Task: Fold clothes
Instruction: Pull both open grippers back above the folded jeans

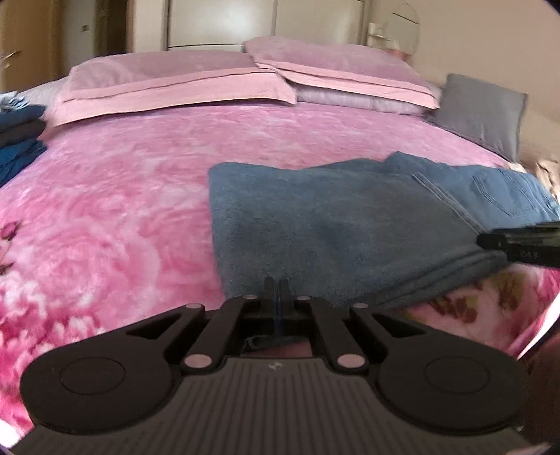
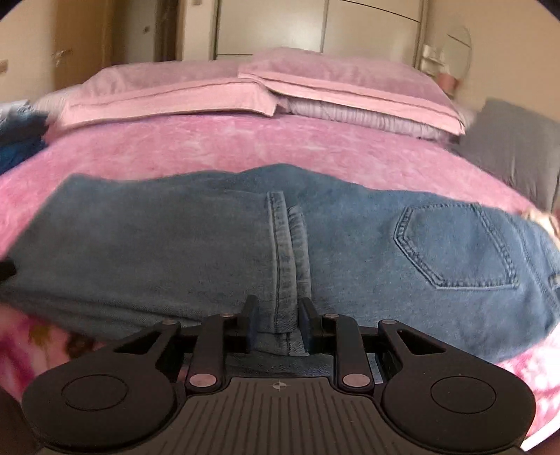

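Note:
Blue jeans (image 1: 343, 224) lie folded on the pink floral bedspread (image 1: 115, 210), with a back pocket showing at the right. In the right wrist view the jeans (image 2: 210, 245) fill the middle, with the pocket (image 2: 458, 245) to the right. My left gripper (image 1: 276, 290) is shut, pinching the near edge of the jeans. My right gripper (image 2: 278, 320) has its fingers a hand's width apart around the hemmed leg ends (image 2: 288, 266); they grip the denim between them. The right gripper also shows in the left wrist view (image 1: 518, 245) at the jeans' right edge.
Two pink pillows (image 1: 175, 84) lie at the head of the bed. A grey cushion (image 1: 479, 112) sits at the right. A stack of folded dark blue clothes (image 1: 17, 136) lies at the left edge. Wardrobe doors (image 1: 217, 24) stand behind.

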Demonstrator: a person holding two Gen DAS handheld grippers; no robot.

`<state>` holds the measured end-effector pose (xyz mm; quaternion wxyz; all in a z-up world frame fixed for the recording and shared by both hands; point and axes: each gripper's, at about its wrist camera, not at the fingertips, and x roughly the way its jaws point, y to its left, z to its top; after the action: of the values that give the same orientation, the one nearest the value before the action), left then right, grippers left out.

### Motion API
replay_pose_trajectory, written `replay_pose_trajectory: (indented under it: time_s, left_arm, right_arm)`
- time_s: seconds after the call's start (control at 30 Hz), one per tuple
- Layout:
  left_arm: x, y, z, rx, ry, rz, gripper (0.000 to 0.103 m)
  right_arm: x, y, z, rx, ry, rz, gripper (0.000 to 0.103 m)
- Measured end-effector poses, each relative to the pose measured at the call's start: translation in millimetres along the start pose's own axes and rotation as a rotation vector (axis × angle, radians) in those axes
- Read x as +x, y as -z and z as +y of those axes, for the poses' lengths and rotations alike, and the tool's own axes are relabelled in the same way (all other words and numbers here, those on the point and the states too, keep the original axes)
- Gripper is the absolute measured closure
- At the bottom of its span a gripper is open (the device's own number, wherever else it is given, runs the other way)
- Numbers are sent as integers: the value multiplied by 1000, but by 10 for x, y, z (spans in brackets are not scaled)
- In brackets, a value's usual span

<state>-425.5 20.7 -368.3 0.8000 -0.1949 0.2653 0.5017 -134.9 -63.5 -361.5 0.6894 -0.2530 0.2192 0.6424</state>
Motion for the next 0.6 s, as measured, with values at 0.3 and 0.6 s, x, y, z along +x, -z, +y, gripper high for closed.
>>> replay_pose_trajectory:
  time_s: [0.3, 0.6]
  left_arm:
    - [-102, 72, -152, -57, -67, 42, 103]
    - [-417, 105, -462, -94, -138, 126, 99]
  right_arm:
    - [-243, 124, -32, 34, -11, 5, 79]
    - [-556, 245, -172, 145, 4, 90, 79]
